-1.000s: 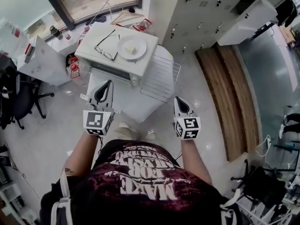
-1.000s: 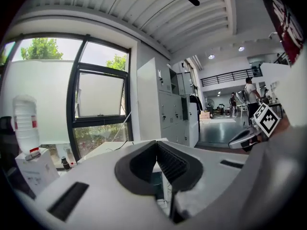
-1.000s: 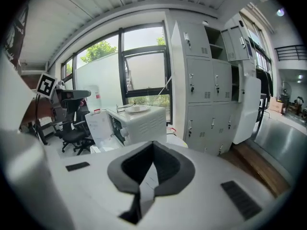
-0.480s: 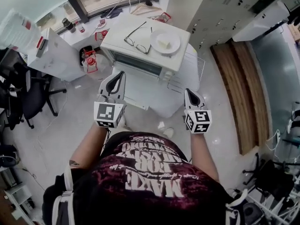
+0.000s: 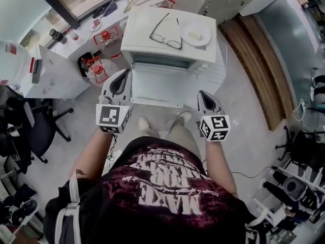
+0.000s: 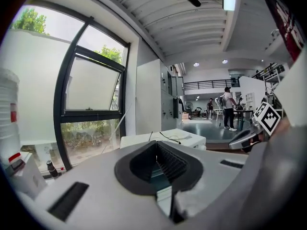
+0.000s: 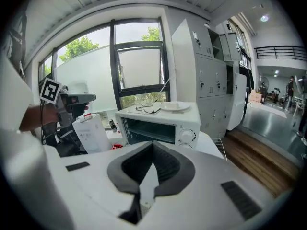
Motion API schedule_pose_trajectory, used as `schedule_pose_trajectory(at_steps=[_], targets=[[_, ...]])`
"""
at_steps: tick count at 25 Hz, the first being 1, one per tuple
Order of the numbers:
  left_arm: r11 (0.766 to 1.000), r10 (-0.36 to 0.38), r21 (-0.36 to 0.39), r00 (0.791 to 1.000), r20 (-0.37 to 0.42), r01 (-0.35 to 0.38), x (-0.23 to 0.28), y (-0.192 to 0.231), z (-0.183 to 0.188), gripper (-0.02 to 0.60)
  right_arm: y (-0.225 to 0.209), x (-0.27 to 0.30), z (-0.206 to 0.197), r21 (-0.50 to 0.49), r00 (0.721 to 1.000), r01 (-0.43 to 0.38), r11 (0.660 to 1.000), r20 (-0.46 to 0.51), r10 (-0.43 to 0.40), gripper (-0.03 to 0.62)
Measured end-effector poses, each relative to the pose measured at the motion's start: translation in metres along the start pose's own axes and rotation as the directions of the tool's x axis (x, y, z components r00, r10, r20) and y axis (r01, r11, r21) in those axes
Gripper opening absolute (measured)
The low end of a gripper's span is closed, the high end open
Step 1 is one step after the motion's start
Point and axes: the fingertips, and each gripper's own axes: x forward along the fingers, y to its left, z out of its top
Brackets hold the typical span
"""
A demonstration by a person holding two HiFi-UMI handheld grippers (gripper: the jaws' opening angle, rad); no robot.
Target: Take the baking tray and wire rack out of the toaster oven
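While closed tight on nothing, noted left gripper (image 5: 123, 75) and right gripper (image 5: 202, 94) short of toaster oven (image 5: 170, 47), apart from it; oven front open; wire rack (image 7: 219, 146) lying beside oven's right side; glasses (image 5: 167, 30) and plate (image 5: 196, 33) on top.

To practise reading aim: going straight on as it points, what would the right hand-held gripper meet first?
The right hand-held gripper would probably meet the toaster oven at its open front first; depth is unclear.
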Motion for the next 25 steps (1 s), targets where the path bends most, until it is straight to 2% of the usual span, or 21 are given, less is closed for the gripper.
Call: schedule_pose_trajectory(at_steps=[4,8,14,20,25], targets=[[0.997,-0.065,-0.045,0.998,-0.005,0.065,0.012,-0.017,-0.012,0.006,-0.001,-0.02,-0.013,0.031,0.999,0.04,0.999,-0.029,-0.039,0.003],[0.995,-0.09,-0.042,0.996,0.004,0.09,0.009,-0.028,-0.005,0.006,-0.004,-0.029,-0.024,0.077,0.999,0.038,0.996,-0.026,-0.036,0.003],[0.997,-0.077,-0.011,0.997,-0.022,0.077,-0.007,-0.031,-0.008,0.006,0.01,-0.037,-0.029,0.103,1.0,-0.014,0.995,0.014,0.013,0.003],[0.999,-0.037,-0.02,0.999,-0.001,0.037,-0.025,-0.074,0.008,0.006,-0.005,-0.075,-0.051,0.127,0.999,-0.047,0.991,0.012,0.045,0.003],[1.0,0.023,-0.017,1.0,-0.014,-0.024,-0.051,-0.103,0.008,0.006,-0.002,-0.095,-0.071,0.129,0.992,-0.127,0.984,0.006,0.127,0.003]])
